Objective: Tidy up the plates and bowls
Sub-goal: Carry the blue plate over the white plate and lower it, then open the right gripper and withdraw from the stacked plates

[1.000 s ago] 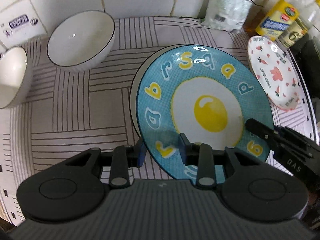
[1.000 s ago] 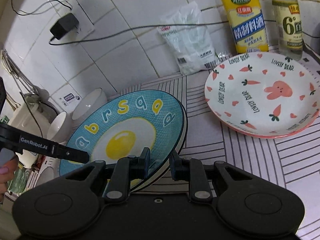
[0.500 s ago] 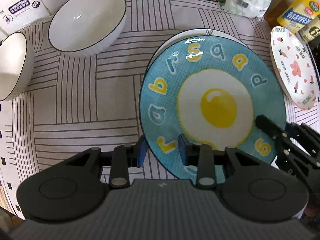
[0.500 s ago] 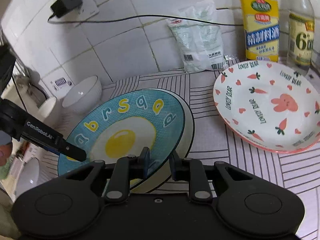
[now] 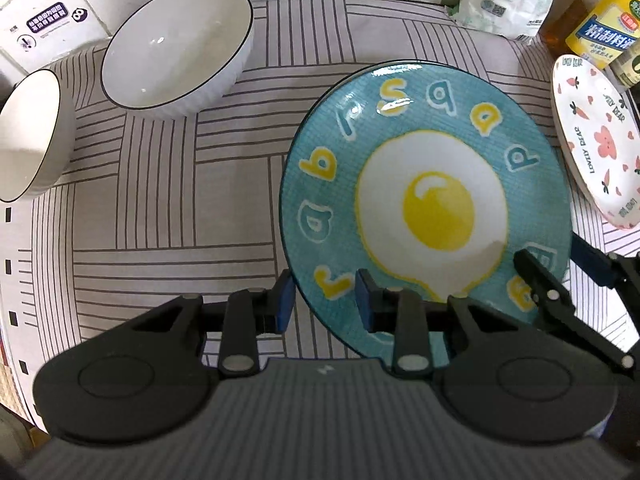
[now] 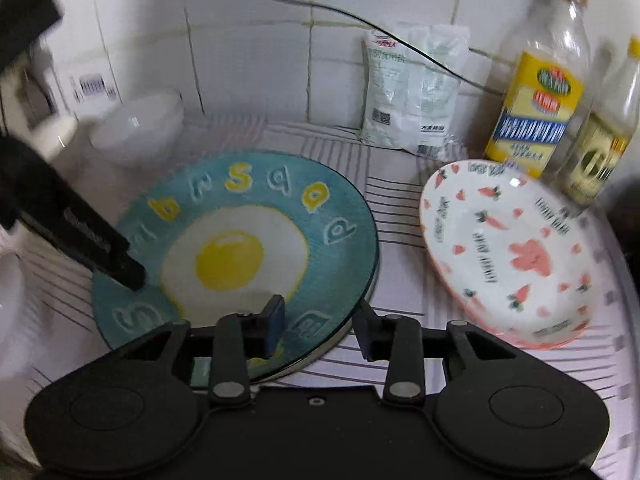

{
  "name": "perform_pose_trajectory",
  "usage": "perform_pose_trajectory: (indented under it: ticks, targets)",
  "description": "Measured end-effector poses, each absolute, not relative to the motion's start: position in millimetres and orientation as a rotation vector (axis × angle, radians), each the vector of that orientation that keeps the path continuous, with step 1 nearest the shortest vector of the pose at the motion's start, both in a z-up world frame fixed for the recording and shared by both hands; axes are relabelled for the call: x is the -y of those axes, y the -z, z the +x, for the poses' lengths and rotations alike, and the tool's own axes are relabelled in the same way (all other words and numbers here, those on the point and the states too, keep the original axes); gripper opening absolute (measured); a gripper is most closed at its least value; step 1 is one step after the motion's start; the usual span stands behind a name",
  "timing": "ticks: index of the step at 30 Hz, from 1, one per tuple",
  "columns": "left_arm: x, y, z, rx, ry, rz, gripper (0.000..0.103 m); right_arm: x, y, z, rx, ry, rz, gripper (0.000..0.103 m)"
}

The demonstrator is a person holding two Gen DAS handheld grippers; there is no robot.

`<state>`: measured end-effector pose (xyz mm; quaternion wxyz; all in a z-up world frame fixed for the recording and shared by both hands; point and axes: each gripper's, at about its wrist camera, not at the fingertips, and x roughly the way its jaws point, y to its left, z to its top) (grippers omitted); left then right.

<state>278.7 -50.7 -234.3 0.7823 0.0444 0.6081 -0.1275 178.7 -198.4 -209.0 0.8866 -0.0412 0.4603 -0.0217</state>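
Note:
A blue plate [image 5: 436,208] with a fried-egg print and letters lies on the striped mat. In the right wrist view the blue plate [image 6: 232,256] rests on a white plate whose rim [image 6: 324,354] shows under its near edge. My left gripper [image 5: 324,300] is shut on the blue plate's near-left rim, one pad inside and one outside. One of its fingers [image 6: 120,264] shows on that rim. My right gripper [image 6: 318,320] straddles the near-right rim, its jaws opening and both pads off the plate. It appears again as the right gripper [image 5: 560,268].
Two white bowls [image 5: 176,52] [image 5: 28,136] sit at the back left by the tiled wall. A white plate with a rabbit and carrots [image 6: 512,248] lies to the right. Behind it stand two bottles [image 6: 536,112] [image 6: 600,152] and a plastic bag [image 6: 412,92].
The right gripper's jaws have spread off the blue plate's rim and its view has swung. The blue plate has settled over the white plate. The left grip is unchanged.

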Motion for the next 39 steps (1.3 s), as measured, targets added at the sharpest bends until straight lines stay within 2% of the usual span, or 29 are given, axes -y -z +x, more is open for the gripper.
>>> perform_pose_trajectory:
  ticks: [5,8,13,16,20,25,27,29,31,34,36,39]
  targets:
    - [50,226,269,-1.322,0.291,0.077,0.03,201,214,171,-0.913,0.047,-0.122,0.042]
    - [45,199,255,-1.276,0.305,0.081,0.031,201,207,162,-0.883,0.024,-0.15,0.037]
    - [47,156,228,-1.193,0.347,0.137,0.033,215,181,137,-0.801,0.015,-0.105,0.039]
    - [47,140,214,-1.159,0.37,0.147,0.041,223,166,120,-0.788,0.009,-0.126,0.039]
    - [50,127,195,-1.132,0.392,0.168,0.044,238,149,92,-0.754,0.015,-0.114,0.046]
    - [58,112,174,-1.054,0.419,0.16,0.053,257,136,60,-0.703,0.039,-0.087,0.052]
    - [64,107,167,-1.02,0.429,0.161,0.062,262,134,49,-0.688,0.066,-0.096,0.053]
    - [73,103,162,-0.996,0.44,0.173,0.066,266,132,41,-0.681,0.093,-0.111,0.057]
    - [82,100,159,-0.985,0.461,0.197,0.069,272,129,33,-0.673,0.109,-0.128,0.062]
    - [97,97,161,-0.963,0.493,0.227,0.071,285,127,26,-0.652,0.133,-0.101,0.064]
    - [106,97,166,-0.945,0.506,0.245,0.079,295,126,25,-0.64,0.145,-0.065,0.067]
    - [123,98,178,-0.928,0.504,0.27,0.081,307,132,27,-0.581,0.162,-0.014,0.071]
